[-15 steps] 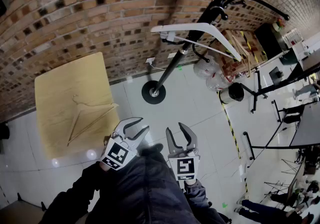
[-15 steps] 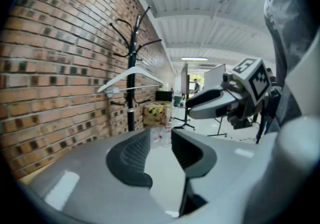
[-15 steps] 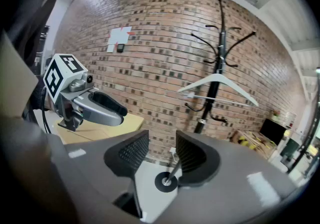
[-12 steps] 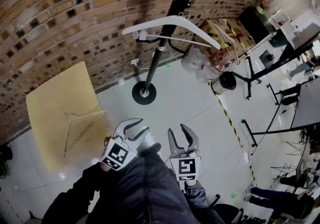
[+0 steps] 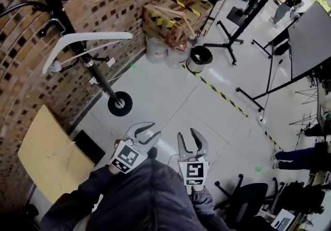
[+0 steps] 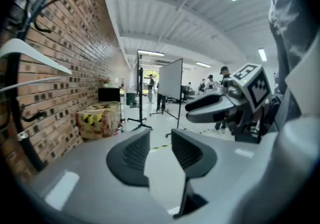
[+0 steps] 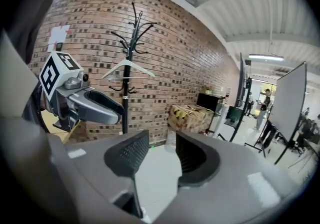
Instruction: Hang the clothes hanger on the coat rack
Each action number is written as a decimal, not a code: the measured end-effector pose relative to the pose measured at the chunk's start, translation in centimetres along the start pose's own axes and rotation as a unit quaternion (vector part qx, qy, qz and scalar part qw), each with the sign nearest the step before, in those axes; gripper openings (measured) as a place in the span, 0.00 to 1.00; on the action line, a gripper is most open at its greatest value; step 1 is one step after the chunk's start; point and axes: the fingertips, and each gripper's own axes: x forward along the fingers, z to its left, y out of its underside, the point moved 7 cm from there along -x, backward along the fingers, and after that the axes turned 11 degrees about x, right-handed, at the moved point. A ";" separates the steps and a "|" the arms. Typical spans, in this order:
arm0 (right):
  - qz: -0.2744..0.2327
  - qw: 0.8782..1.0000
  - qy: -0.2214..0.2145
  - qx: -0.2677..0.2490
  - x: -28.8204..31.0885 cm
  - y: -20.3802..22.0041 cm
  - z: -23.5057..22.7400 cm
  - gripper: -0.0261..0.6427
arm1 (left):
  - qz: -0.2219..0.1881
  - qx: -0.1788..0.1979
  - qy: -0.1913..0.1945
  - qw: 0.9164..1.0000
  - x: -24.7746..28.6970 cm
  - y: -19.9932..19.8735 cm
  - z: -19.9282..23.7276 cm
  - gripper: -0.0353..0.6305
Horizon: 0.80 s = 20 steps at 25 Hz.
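A black coat rack [image 5: 77, 44] stands against the brick wall at the upper left, on a round base [image 5: 120, 104]. A white clothes hanger [image 5: 85, 39] hangs on it; it also shows in the right gripper view [image 7: 128, 70] and at the left edge of the left gripper view [image 6: 32, 55]. My left gripper [image 5: 150, 133] and right gripper [image 5: 187, 137] are side by side low in the head view, well short of the rack. Both are open with nothing between the jaws [image 6: 160, 143] [image 7: 162, 153]. A pale wooden table [image 5: 49, 160] is at the lower left; what lies on it is too faint to tell.
A cardboard box with yellow-black tape [image 5: 173, 10], plastic bags [image 5: 160, 49] and a black bin [image 5: 199, 58] sit by the wall right of the rack. Black stands [image 5: 232, 33], a whiteboard [image 5: 310, 33], hazard tape [image 5: 222, 95] and an office chair [image 5: 248, 204] fill the right side.
The head view has swung round: the rack and white hanger have slid from the upper right to the upper left, the table to the lower left. Both grippers keep their place and stay open.
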 end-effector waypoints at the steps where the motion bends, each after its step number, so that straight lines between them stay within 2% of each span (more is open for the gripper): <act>1: 0.000 1.000 0.016 0.011 -0.2 0.3 -1.6 0.30 | -0.002 0.005 0.019 1.000 1.9 -0.8 -0.2 0.23; 5: 0.008 0.995 0.076 0.058 -0.6 2.0 -7.1 0.30 | -0.006 0.035 0.089 0.995 8.6 -3.4 -0.4 0.23; 8: 0.019 0.991 0.106 0.080 0.4 2.7 -10.4 0.30 | -0.006 0.046 0.127 0.991 13.3 -4.2 0.6 0.23; 14: 0.040 0.985 0.143 0.092 6.3 2.1 -18.1 0.30 | -0.005 0.042 0.167 0.985 23.3 -5.0 5.6 0.23; 20: 0.052 0.980 0.161 0.103 14.0 -2.3 -27.4 0.30 | -0.018 0.044 0.207 0.977 33.8 -9.4 12.7 0.23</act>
